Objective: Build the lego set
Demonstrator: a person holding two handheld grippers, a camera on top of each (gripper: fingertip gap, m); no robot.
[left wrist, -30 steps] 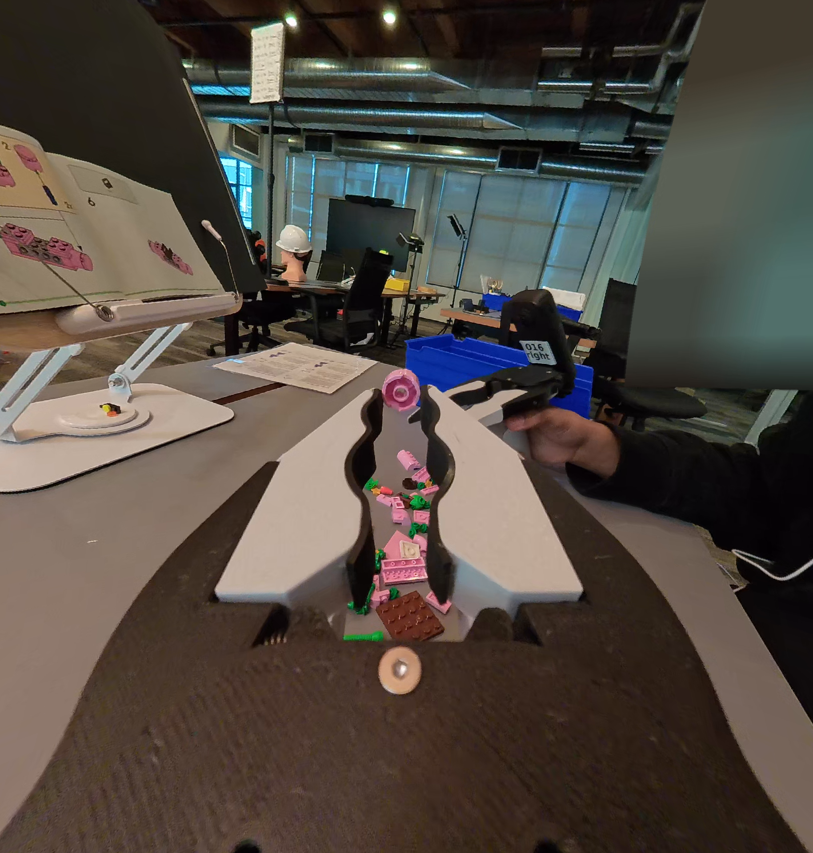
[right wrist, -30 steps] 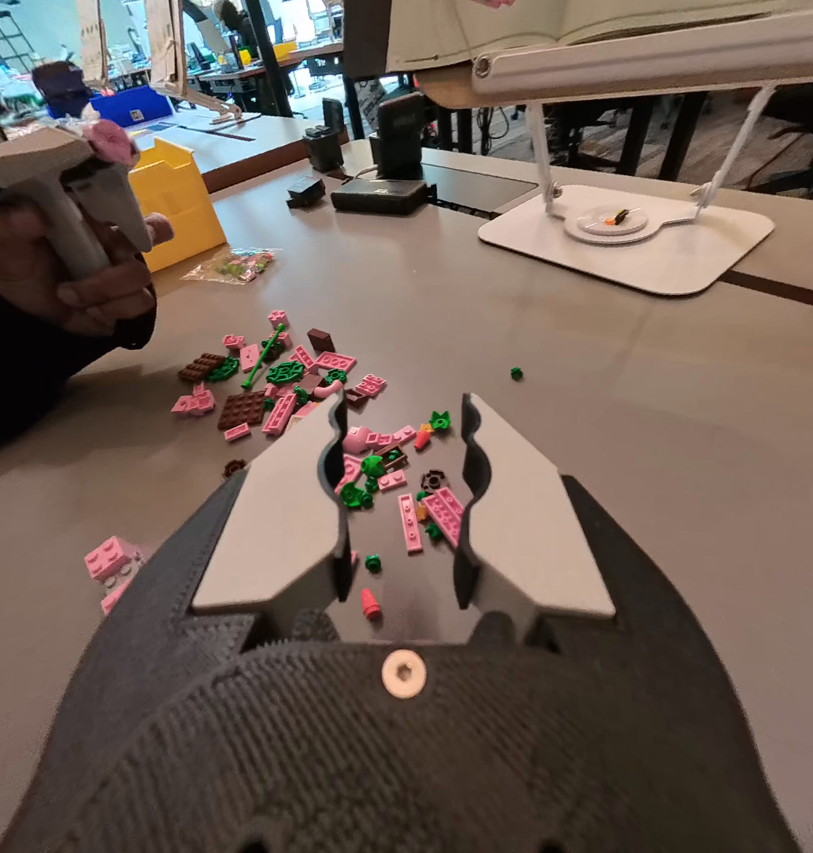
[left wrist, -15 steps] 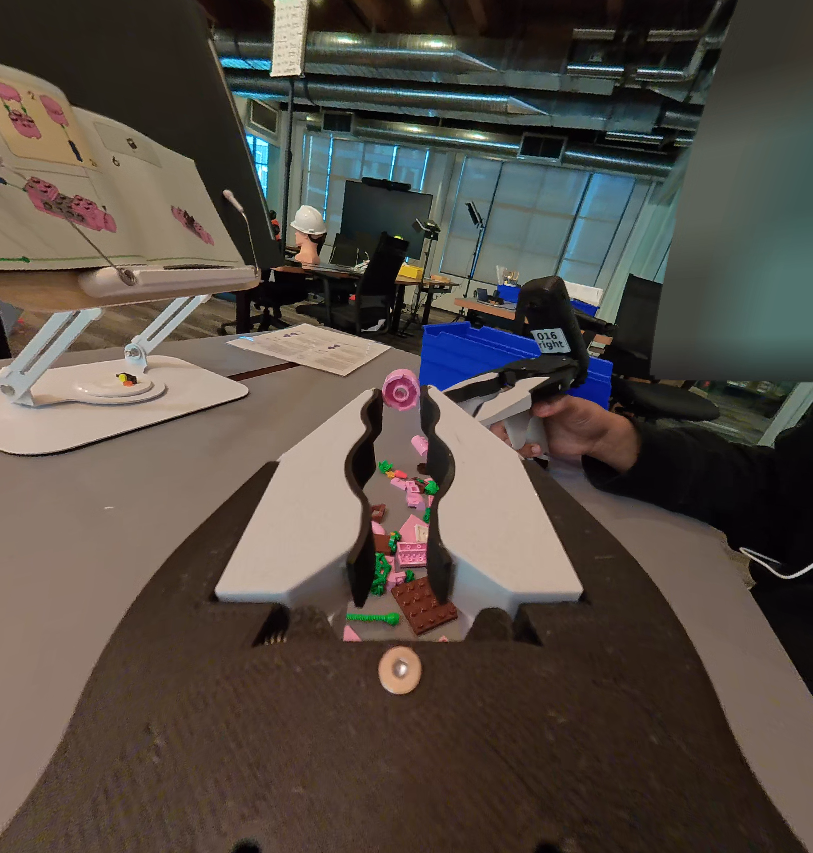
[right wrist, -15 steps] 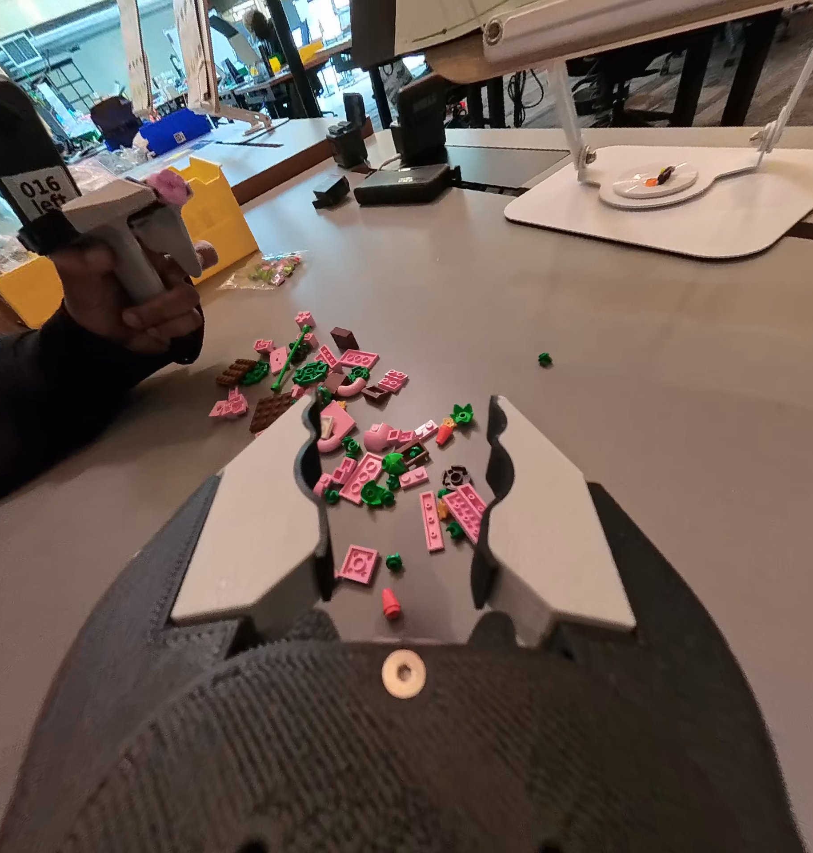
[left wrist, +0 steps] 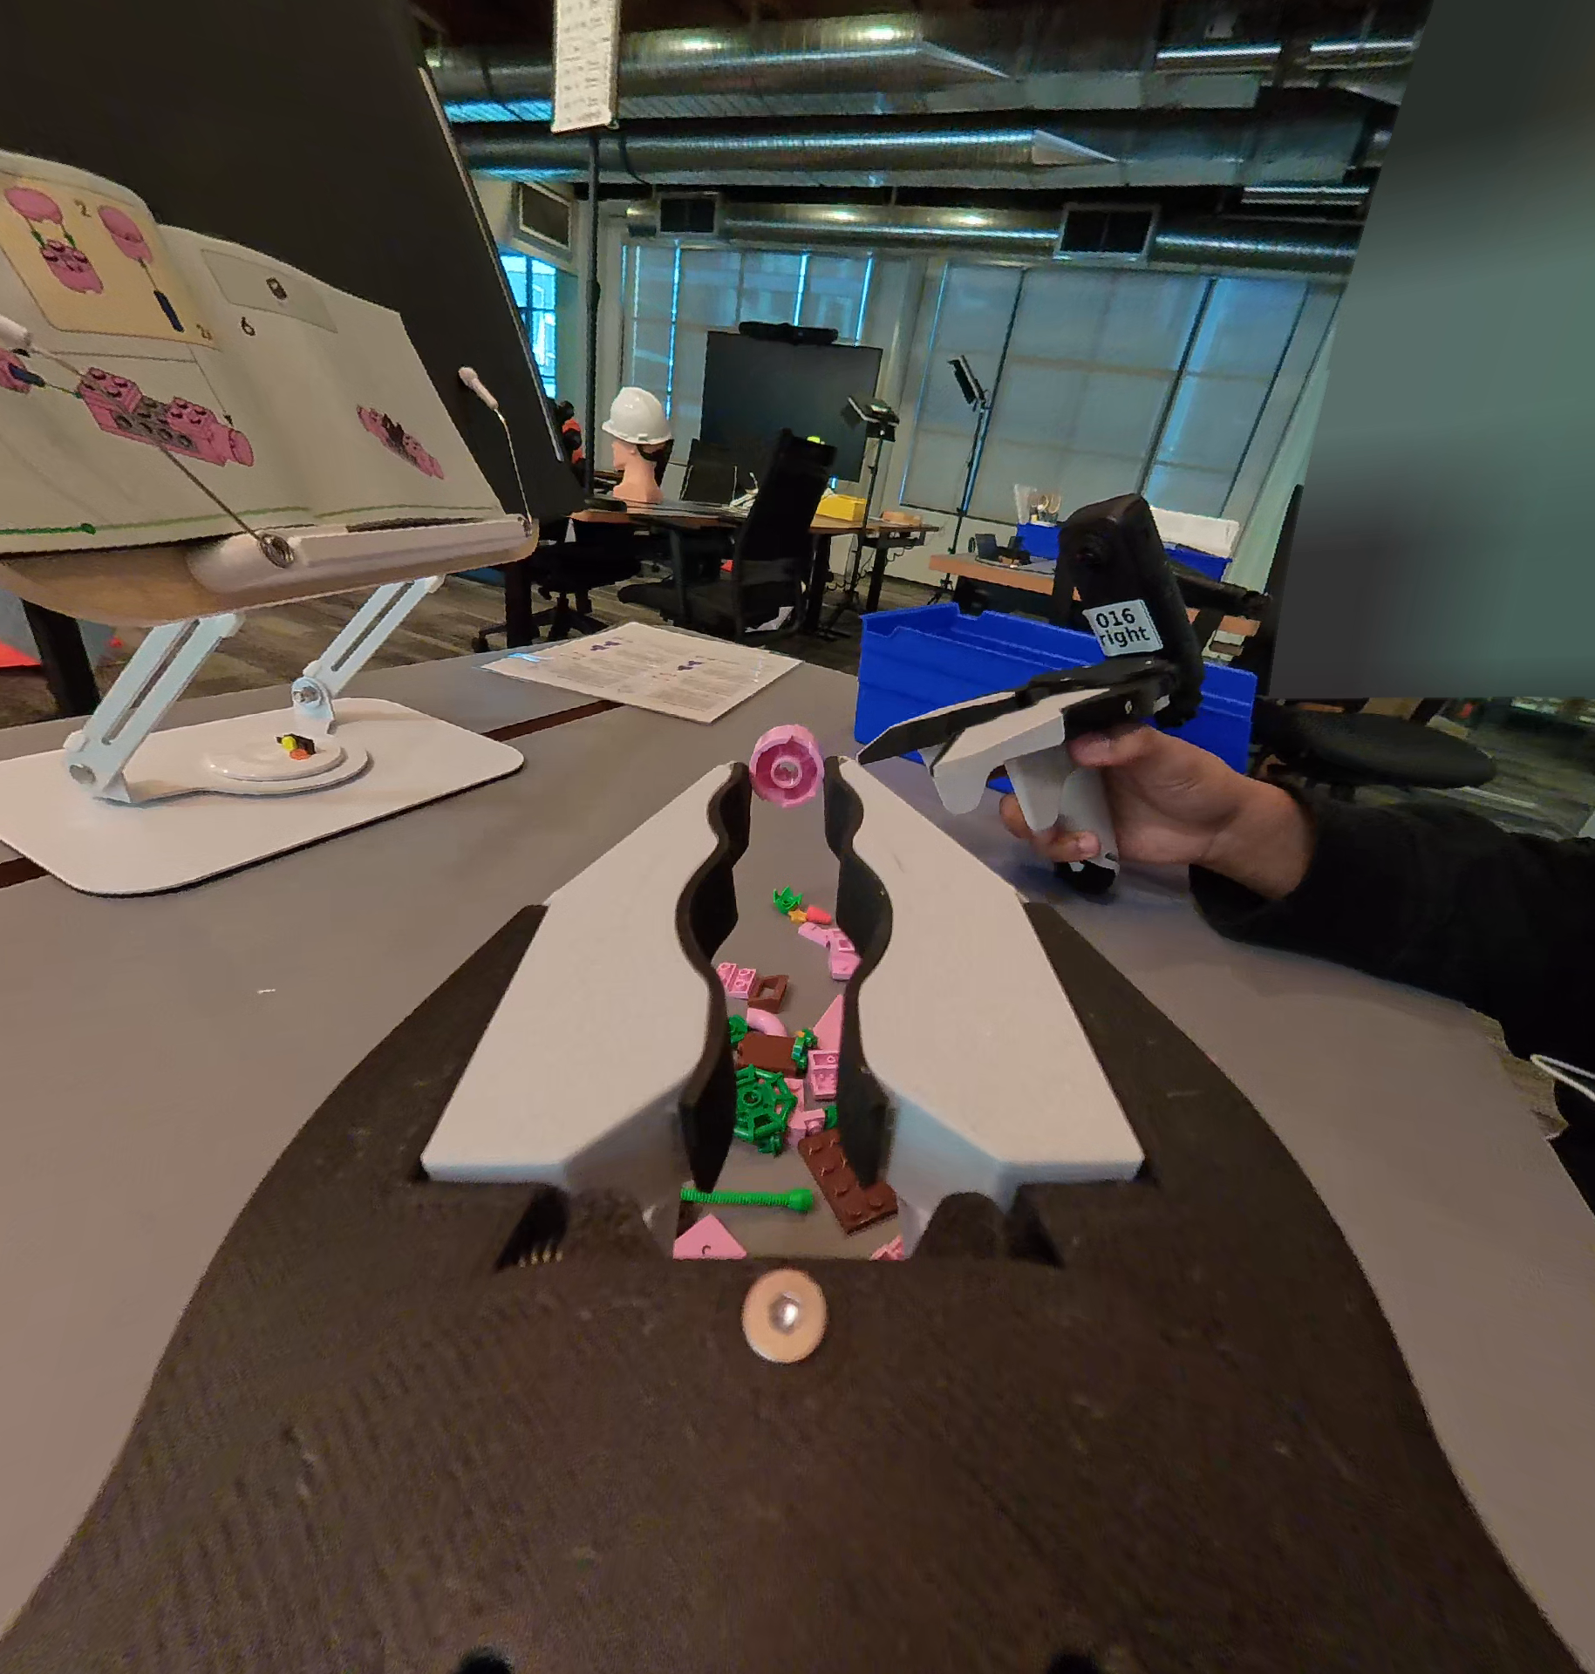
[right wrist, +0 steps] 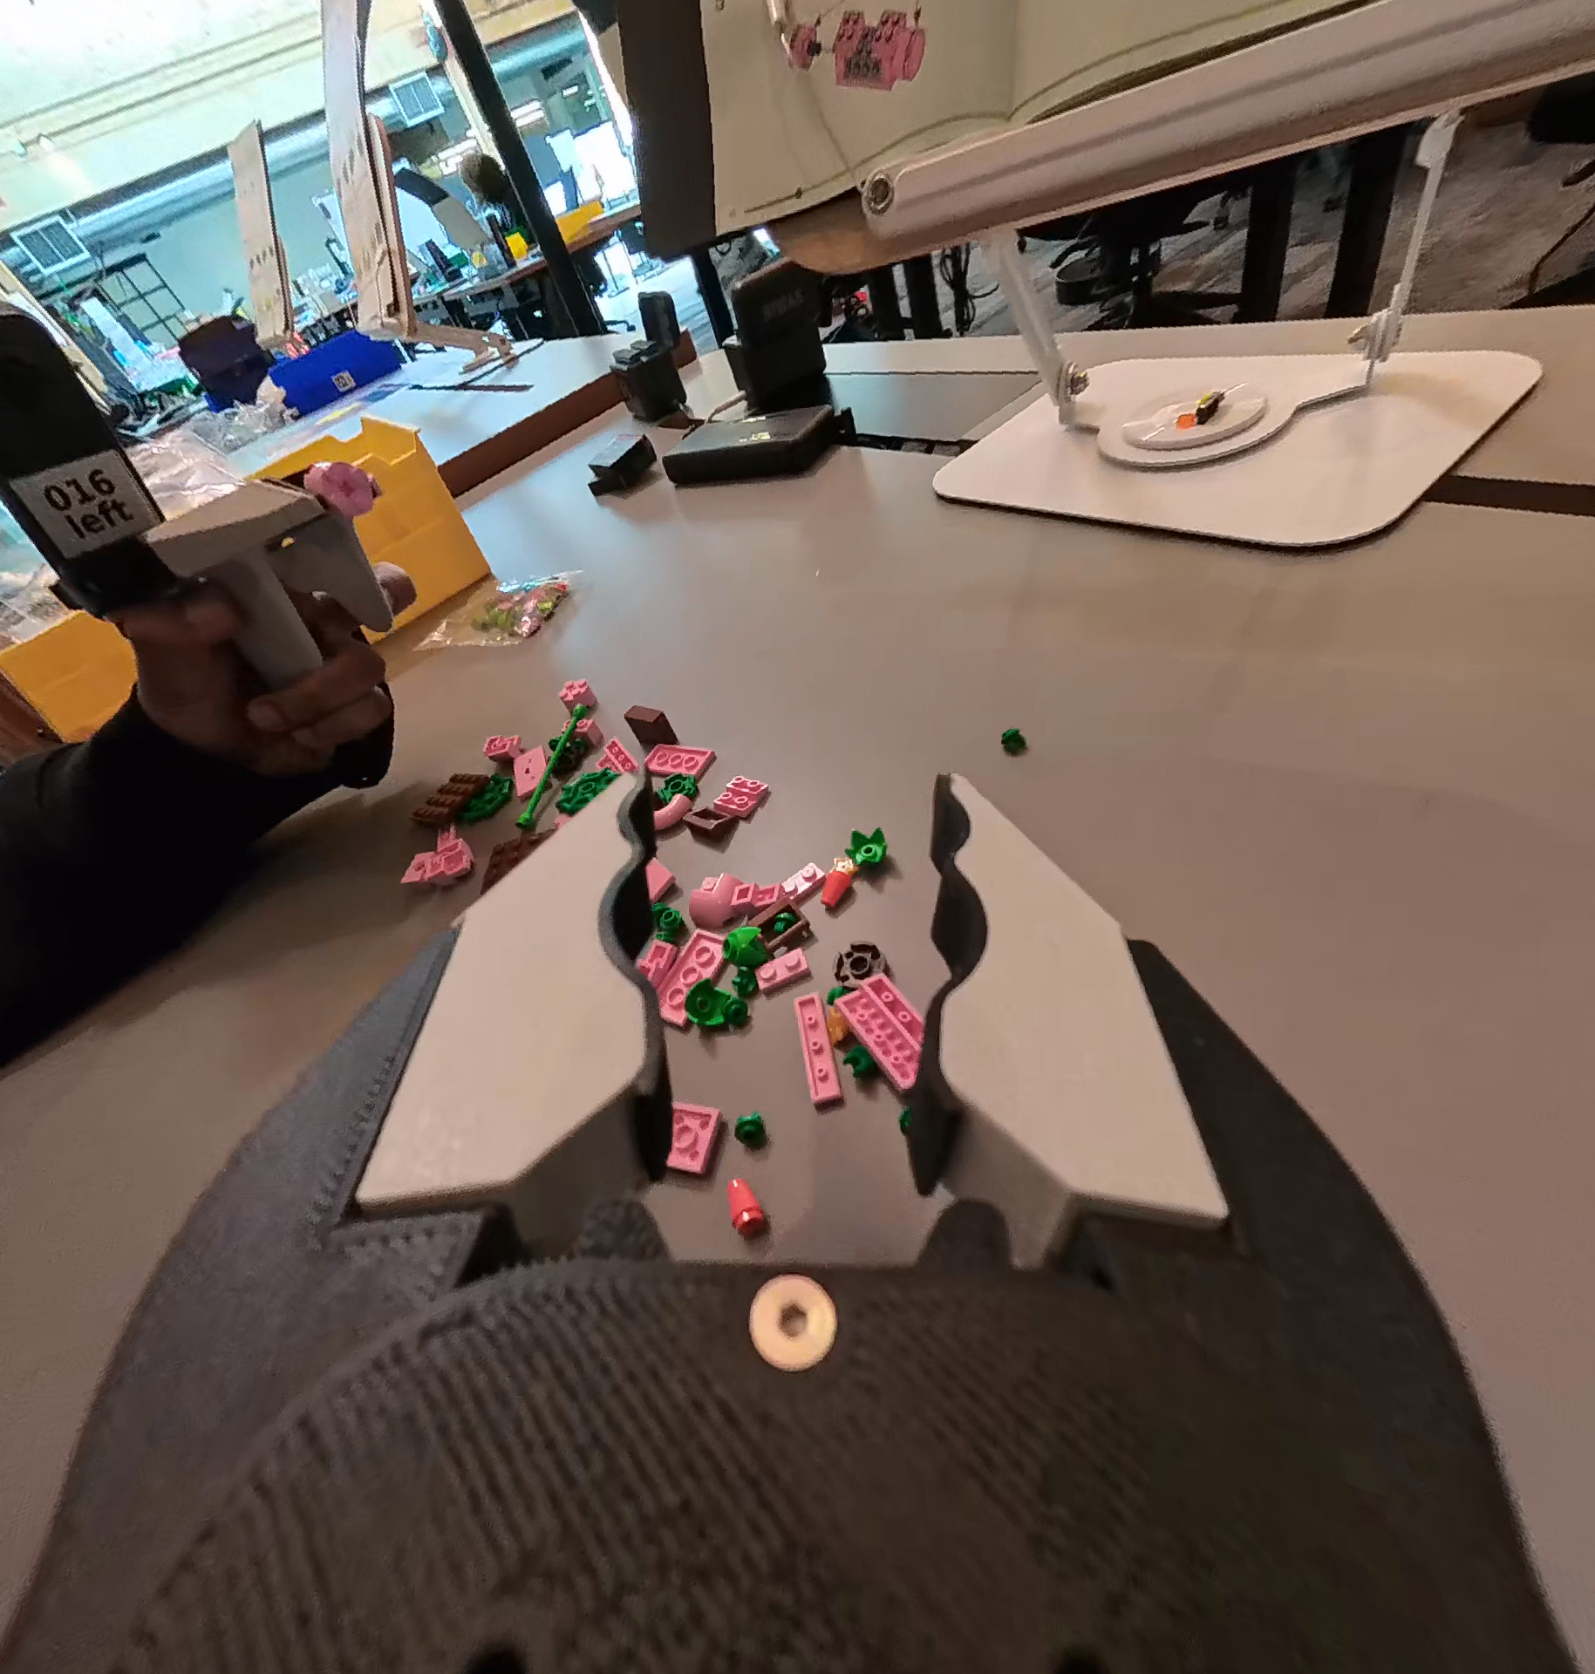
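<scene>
The left gripper (left wrist: 783, 770) is pinching a pink round piece (left wrist: 784, 768) at its fingertips, jaws closed on the piece's curved sides, held above the grey table (left wrist: 232, 996). The right gripper (right wrist: 789, 797) is hovering with jaws spread wide and empty over the loose lego pieces (right wrist: 730, 942) scattered near the table's middle. These parts are judged light, rigid and slick; flat plates are best taken by opposite edges.

Each claw (left wrist: 784, 779) has grey fingers, black wavy pads, textured black body, black sleeves (right wrist: 96, 851).
</scene>
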